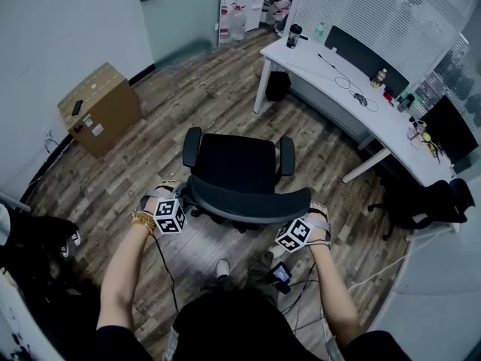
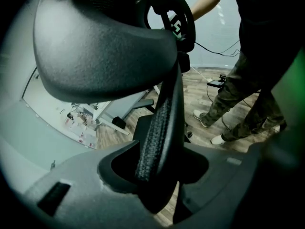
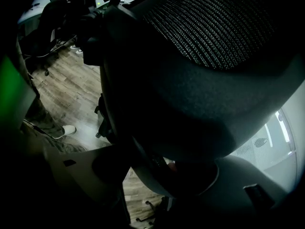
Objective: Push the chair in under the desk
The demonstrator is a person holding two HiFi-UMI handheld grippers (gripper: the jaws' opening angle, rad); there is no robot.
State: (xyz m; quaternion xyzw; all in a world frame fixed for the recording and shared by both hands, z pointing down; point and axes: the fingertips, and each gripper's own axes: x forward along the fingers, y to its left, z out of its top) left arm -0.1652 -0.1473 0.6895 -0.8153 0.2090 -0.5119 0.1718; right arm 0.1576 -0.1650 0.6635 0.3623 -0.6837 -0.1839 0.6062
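Observation:
A black office chair [image 1: 239, 164] stands on the wood floor, its seat facing the white desk [image 1: 316, 70] at the upper right, about a chair's length away. I stand behind the curved backrest [image 1: 248, 203]. My left gripper [image 1: 179, 195] is at the backrest's left end and my right gripper [image 1: 310, 215] at its right end. In the left gripper view the backrest's mesh edge [image 2: 159, 123] runs down between the jaws of the left gripper [image 2: 157, 171], which are shut on it. In the right gripper view the right gripper [image 3: 157, 175] holds the dark backrest frame [image 3: 205, 42] the same way.
A cardboard box [image 1: 100, 107] sits by the left wall. A black bin [image 1: 277, 86] stands under the desk's near end, beside a white desk leg [image 1: 260, 89]. A second black chair [image 1: 421, 201] is at the right. Cables trail on the floor by my feet [image 1: 222, 267].

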